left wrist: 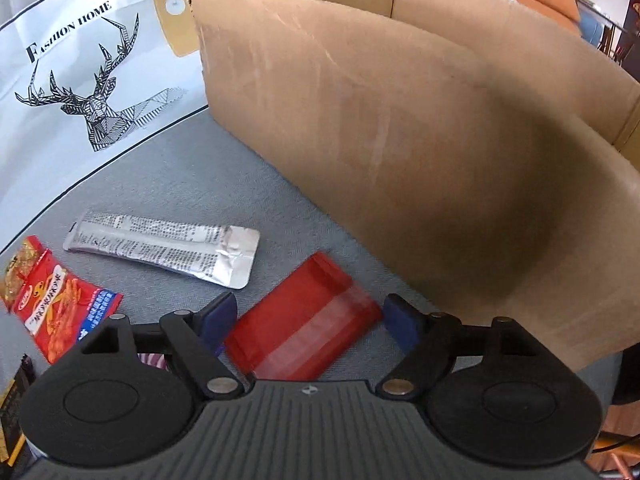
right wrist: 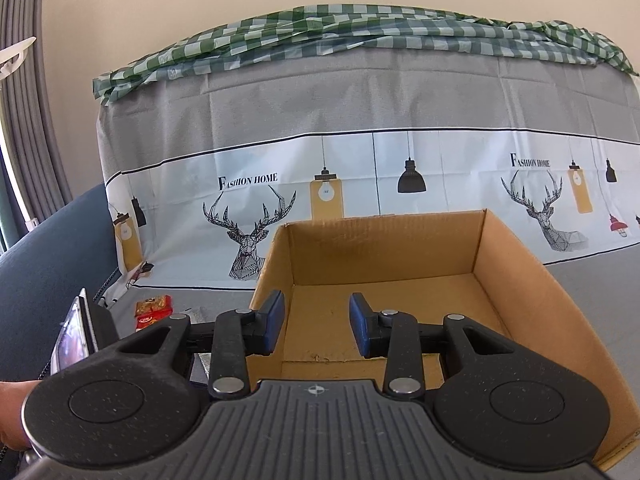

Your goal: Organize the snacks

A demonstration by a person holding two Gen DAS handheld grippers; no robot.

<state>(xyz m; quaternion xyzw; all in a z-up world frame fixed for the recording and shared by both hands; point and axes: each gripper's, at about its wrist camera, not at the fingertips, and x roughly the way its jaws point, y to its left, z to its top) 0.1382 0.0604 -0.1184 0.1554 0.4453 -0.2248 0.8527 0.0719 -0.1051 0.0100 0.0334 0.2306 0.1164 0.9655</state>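
A flat red packet (left wrist: 300,320) with a clear strip lies on the grey cloth between the blue pads of my left gripper (left wrist: 309,307). That gripper is open wide and neither pad touches the packet. Just beyond it lie a silver sachet (left wrist: 160,250) and a red-orange snack bag (left wrist: 56,300). The cardboard box (left wrist: 400,140) stands close on the right. My right gripper (right wrist: 317,308) hovers over the near edge of the box (right wrist: 516,280), jaws apart with nothing between them. The box floor looks bare.
The deer-print tablecloth (left wrist: 92,112) hangs behind the table. At the left edge are a purple-striped pack (left wrist: 150,360) and a yellow-black pack (left wrist: 12,412). In the right wrist view, a screen (right wrist: 74,338), a red snack (right wrist: 154,310) and a hand (right wrist: 12,412) are left of the box.
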